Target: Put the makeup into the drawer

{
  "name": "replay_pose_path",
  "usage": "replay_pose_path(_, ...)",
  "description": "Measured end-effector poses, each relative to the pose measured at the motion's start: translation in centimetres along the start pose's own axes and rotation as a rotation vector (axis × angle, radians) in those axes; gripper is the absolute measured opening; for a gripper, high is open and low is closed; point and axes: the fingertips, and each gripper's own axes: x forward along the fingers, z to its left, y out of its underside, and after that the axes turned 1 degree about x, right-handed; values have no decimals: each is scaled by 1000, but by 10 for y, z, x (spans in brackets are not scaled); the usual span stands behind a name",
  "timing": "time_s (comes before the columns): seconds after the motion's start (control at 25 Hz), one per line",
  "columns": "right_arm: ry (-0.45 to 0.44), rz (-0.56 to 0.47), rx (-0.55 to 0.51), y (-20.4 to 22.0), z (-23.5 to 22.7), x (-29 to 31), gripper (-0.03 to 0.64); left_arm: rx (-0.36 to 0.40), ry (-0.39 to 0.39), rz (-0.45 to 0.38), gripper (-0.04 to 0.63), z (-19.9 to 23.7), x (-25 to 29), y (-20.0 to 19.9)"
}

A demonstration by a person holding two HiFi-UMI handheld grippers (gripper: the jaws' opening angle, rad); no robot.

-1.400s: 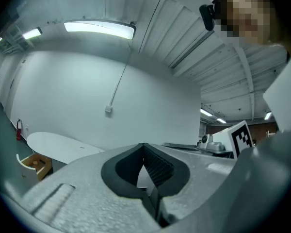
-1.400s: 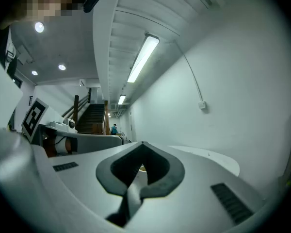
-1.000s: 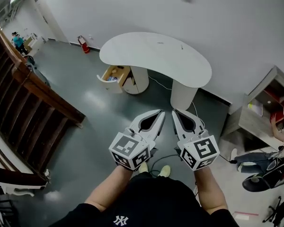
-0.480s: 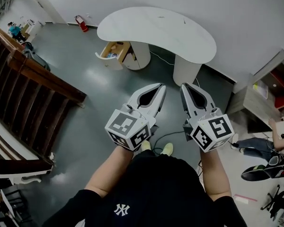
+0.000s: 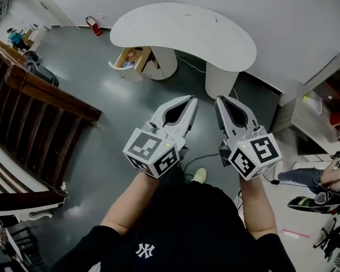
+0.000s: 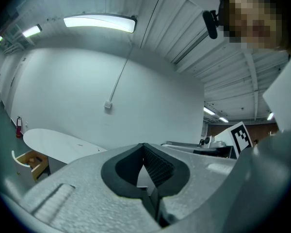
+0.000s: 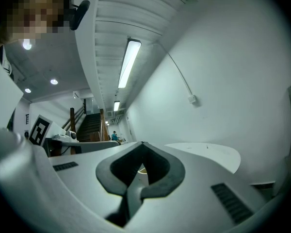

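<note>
Well short of counter (image 5: 184, 30): you hold left claw (image 5: 189, 101) and right claw (image 5: 220, 101) both pinched together, empty. Makeup not discernible from here; open drawer (image 5: 126, 64) sits under counter's left end. Step closer, locate makeup before spreading claw.

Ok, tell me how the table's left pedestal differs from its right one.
The left pedestal has a drawer pulled out to the left with its wooden inside showing, while the right pedestal shows only a plain closed face. Less of the left pedestal shows below the tabletop than of the right pedestal. Both are white and rounded, and both stand under the same tabletop.
</note>
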Motion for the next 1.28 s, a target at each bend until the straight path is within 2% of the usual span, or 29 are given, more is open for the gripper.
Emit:
replay_pose_path(0.32,23,15,12,0,-27,22,14,-3,24,7,9,16,32,1)
replay_pose_path(0.52,30,35,-5,1,-43,56,14,-13,35,8,9,46,56,0)
replay_pose_path(0.72,58,60,5,4,-68,106,14,-20,46,30,9,93,90,2)
replay_pose_path(1.08,109,75,24,4,-113,219,14,11,81,63,9,193,153,-6)
replay_pose_path(1.28,164,100,31,6,-133,270,15,8,99,79,9,243,180,-6)
